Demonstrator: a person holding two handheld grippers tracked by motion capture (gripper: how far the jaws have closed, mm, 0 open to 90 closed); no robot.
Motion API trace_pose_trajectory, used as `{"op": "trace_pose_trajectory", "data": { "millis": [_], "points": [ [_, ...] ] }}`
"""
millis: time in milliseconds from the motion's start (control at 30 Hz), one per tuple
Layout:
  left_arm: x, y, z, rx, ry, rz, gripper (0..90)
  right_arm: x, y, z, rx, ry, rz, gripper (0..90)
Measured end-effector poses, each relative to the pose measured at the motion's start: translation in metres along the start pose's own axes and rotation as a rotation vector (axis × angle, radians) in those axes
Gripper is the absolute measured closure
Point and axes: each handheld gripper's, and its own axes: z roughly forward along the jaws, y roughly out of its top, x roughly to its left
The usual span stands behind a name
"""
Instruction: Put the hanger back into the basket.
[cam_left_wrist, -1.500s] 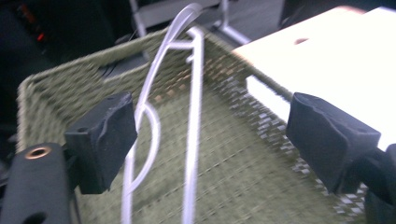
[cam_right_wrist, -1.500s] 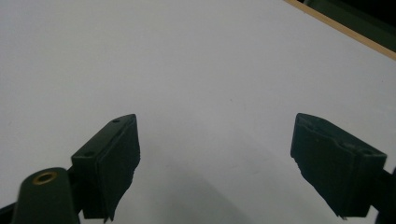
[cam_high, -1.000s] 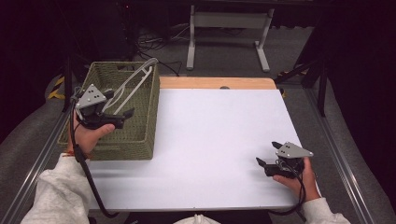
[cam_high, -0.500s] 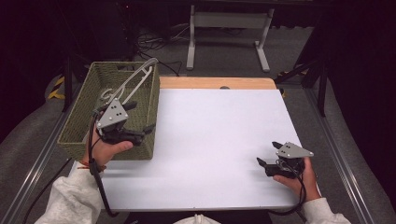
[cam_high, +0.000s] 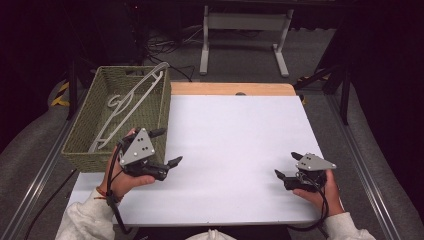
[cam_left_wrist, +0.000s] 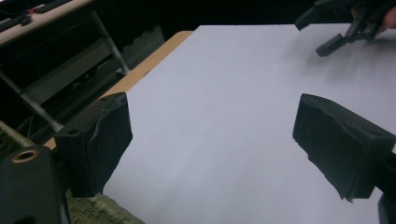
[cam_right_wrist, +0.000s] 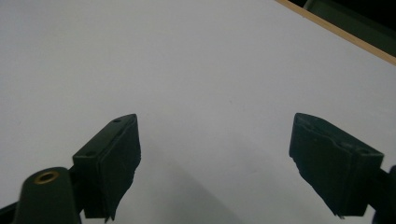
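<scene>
The table (cam_high: 235, 150) has a big white top with a strip of bare wood along its far edge. A green woven basket (cam_high: 90, 135) sits at the left edge, and a white hanger (cam_high: 127, 107) leans inside it — one end pokes over the rim. The left claw (cam_high: 167, 150) is just beside the basket's near corner, spread wide with nothing in it. The right claw (cam_high: 285, 167) rests low on the white top, well apart from the basket, also spread wide. The room is dark — grey floor, cables, a metal stand (cam_high: 245, 22).

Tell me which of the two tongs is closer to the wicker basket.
The left tongs, right beside the basket holding the white hanger; the right tongs sit across the table.
</scene>
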Motion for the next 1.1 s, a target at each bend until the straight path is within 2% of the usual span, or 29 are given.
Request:
{"op": "trace_pose_trajectory", "data": {
  "millis": [133, 267, 367, 433, 467, 533, 733, 900, 1100],
  "points": [
    [-0.013, -0.006, 0.005, 0.010, -0.029, 0.029, 13.1, 0.001, 0.000, -0.002, -0.007, 0.002, -0.003, 17.1],
    [-0.027, -0.017, 0.017, 0.063, -0.044, 0.083, 13.6, 0.004, 0.000, -0.004, -0.002, 0.001, -0.006, 17.0],
    [-0.033, -0.025, 0.025, 0.102, -0.069, 0.095, 13.5, 0.005, -0.001, -0.005, -0.003, 0.000, -0.010, 17.0],
    [-0.034, -0.028, 0.028, 0.110, -0.075, 0.085, 13.5, 0.005, -0.001, -0.006, -0.003, 0.000, -0.010, 16.9],
    [-0.035, -0.033, 0.032, 0.126, -0.095, 0.069, 13.5, 0.006, -0.001, -0.007, -0.005, -0.002, -0.010, 16.8],
    [-0.036, -0.035, 0.034, 0.140, -0.101, 0.067, 13.0, 0.007, -0.002, -0.009, -0.007, -0.003, -0.008, 16.8],
    [-0.036, -0.056, 0.042, 0.193, -0.136, 0.024, 12.5, 0.008, -0.003, -0.009, -0.009, 0.000, -0.008, 16.7],
    [-0.037, -0.068, 0.044, 0.227, -0.137, 0.030, 12.5, 0.011, -0.005, -0.009, -0.003, 0.009, -0.022, 16.5],
    [-0.034, -0.083, 0.039, 0.249, -0.144, 0.002, 12.4, 0.015, -0.006, -0.011, -0.008, 0.015, -0.028, 16.4]
  ]
}}
